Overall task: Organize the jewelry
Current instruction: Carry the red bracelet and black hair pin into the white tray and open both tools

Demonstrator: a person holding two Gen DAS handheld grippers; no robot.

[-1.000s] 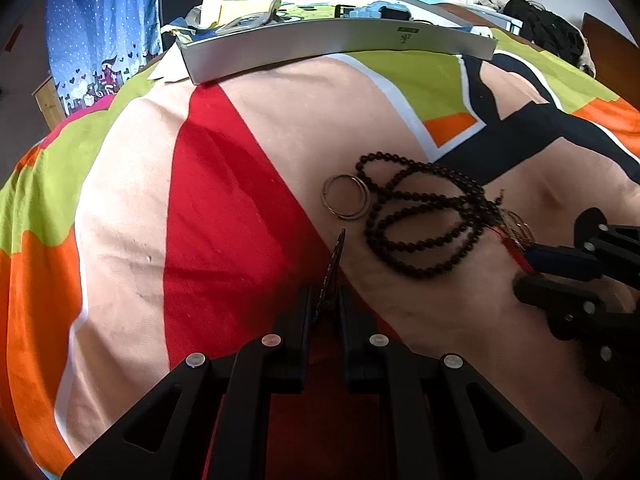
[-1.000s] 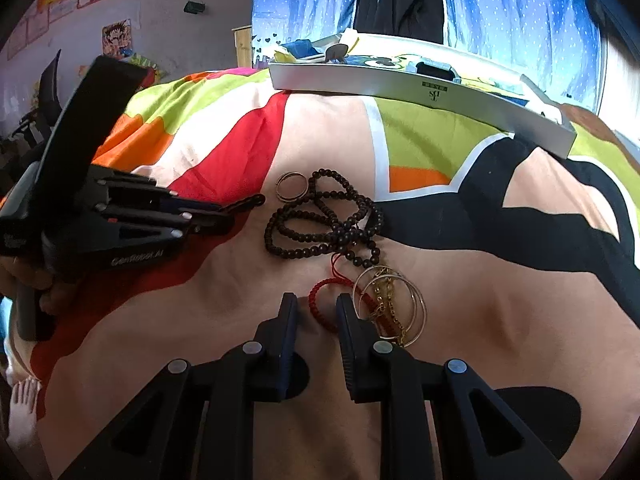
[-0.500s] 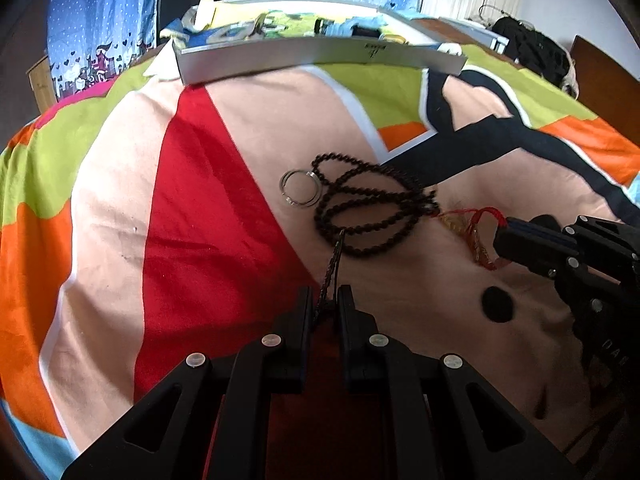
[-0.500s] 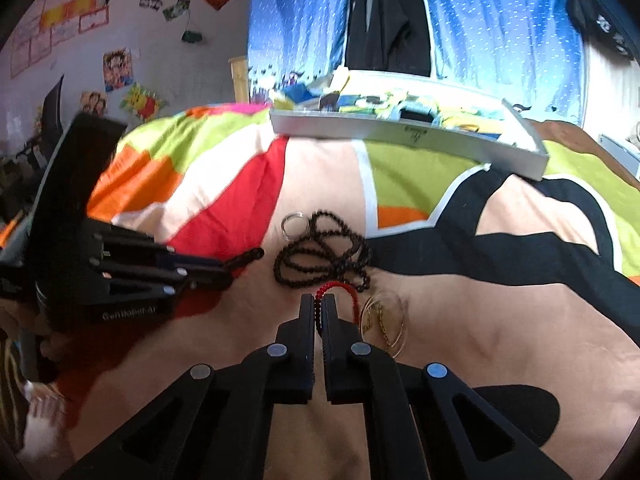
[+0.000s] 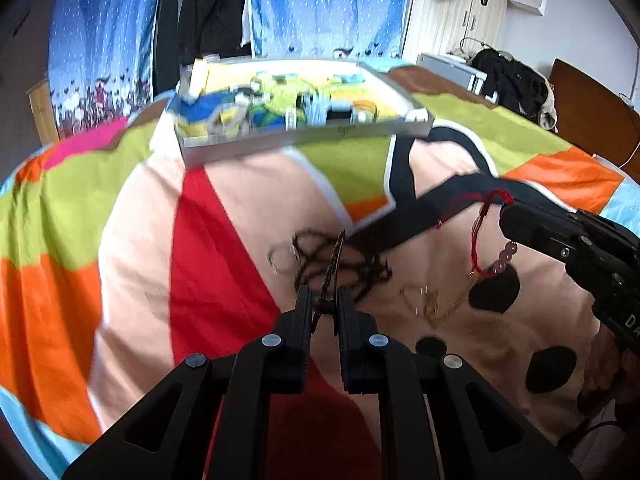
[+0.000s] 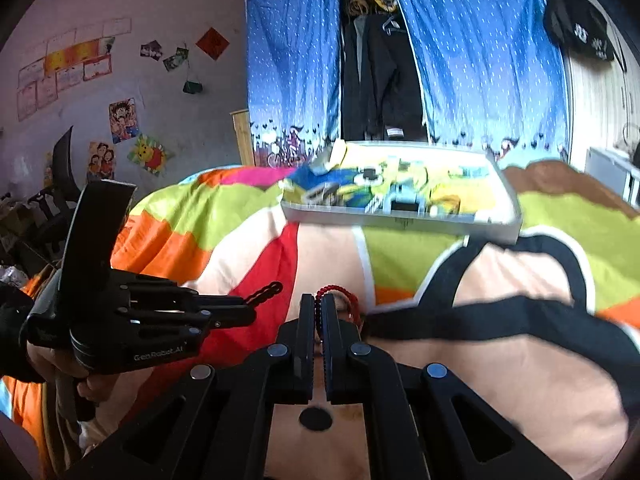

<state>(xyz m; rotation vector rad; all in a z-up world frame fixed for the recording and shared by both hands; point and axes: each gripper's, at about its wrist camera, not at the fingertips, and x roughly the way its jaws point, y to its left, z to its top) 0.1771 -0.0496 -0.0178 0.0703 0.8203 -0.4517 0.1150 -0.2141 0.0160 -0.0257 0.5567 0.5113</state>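
My left gripper (image 5: 324,306) is shut on a thin black chain bracelet (image 5: 334,264) that sticks up from its tips; from the right wrist view the same chain (image 6: 264,292) pokes out of the left gripper (image 6: 240,312). My right gripper (image 6: 318,306) is shut on a red string bracelet (image 6: 338,292). In the left wrist view that red bracelet (image 5: 478,240) hangs from the right gripper (image 5: 508,216) with pink beads at its bottom. Below on the bedspread lie a black bead necklace (image 5: 360,272), a silver ring (image 5: 282,258) and thin gold bangles (image 5: 432,302).
A shallow white tray (image 5: 304,138), also in the right wrist view (image 6: 400,220), sits farther back on the colourful bedspread (image 5: 132,240) and holds several small items. A hand (image 6: 80,384) grips the left tool. Blue curtains and dark clothes hang behind the bed.
The right gripper shut on the red bracelet and lifted it off the bed. Both grippers rose, so the jewellery pile now lies farther below. The left gripper kept its hold on the black chain.
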